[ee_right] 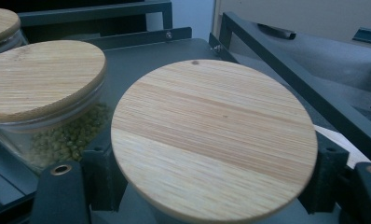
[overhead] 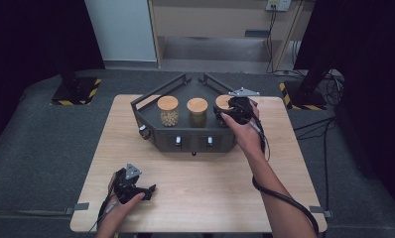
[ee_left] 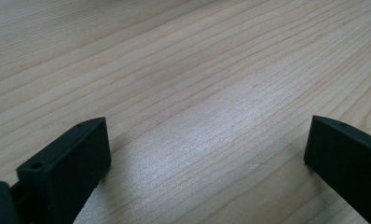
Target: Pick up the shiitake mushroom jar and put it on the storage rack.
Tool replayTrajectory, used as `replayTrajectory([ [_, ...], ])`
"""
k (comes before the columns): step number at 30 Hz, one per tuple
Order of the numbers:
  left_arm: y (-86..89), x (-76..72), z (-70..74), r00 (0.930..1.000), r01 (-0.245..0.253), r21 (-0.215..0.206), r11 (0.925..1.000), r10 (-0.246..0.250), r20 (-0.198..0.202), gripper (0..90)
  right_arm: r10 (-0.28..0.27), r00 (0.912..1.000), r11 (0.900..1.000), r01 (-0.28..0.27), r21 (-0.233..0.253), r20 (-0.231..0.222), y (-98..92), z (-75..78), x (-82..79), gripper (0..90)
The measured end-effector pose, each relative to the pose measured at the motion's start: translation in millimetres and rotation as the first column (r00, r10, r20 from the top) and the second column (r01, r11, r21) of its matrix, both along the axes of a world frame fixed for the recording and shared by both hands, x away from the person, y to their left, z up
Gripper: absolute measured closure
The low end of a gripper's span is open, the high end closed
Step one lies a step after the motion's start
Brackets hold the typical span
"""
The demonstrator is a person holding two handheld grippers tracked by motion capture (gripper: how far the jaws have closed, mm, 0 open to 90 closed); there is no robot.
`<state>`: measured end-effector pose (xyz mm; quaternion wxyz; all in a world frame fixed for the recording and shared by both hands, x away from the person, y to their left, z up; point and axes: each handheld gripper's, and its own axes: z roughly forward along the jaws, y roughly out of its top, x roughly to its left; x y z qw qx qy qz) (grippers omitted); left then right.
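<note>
Nearest to us in the right gripper view is the round wooden lid of the rightmost jar, filling the lower middle of the frame, with the right gripper's jaws standing on either side of the jar just under the lid's rim, grasping it.

From the largest down: the light wooden counter spans the middle of the high view. The dark angular tray sits on its upper half and carries three wooden-lidded jars in a row. We see the right gripper at the tray's right end, where that jar stands. The middle jar, with green contents, stands just beside it, and the left jar holds pale contents.

The left gripper rests low at the lower left of the counter; in its own view its jaws are spread wide over bare wood, released, holding nothing.
</note>
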<state>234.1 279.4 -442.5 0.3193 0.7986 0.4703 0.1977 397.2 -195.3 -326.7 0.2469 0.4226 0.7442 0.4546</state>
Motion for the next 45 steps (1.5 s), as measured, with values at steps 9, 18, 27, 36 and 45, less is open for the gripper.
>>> replayTrajectory([
  [9, 0.0, 0.0, 0.0, 1.0, 0.0, 0.0, 1.0, 0.0, 0.0, 0.0, 0.002, 1.0, 1.0, -0.002, -0.004, -0.005, 2.3, -1.2, 2.0, 25.6],
  [18, 0.0, 0.0, 0.0, 1.0, 0.0, 0.0, 1.0, 0.0, 0.0, 0.0, 0.001, 0.9999, 1.0, -0.001, 0.001, -0.011, 1.6, -3.9, 2.8, 25.6],
  [27, 0.0, 0.0, 0.0, 1.0, 0.0, 0.0, 1.0, 0.0, 0.0, 0.0, 0.0, 0.9999, 1.0, 0.001, 0.013, -0.016, -0.3, -4.9, 4.0, 25.5],
  [36, 0.0, 0.0, 0.0, 1.0, 0.0, 0.0, 1.0, 0.0, 0.0, 0.0, 0.002, 0.9999, 1.0, -0.001, 0.023, -0.012, -1.3, -7.9, 4.6, 25.4],
  [45, 0.0, 0.0, 0.0, 1.0, 0.0, 0.0, 1.0, 0.0, 0.0, 0.0, 0.003, 1.0, 0.999, -0.003, 0.033, -0.008, -2.8, -10.3, 4.3, 25.1],
])
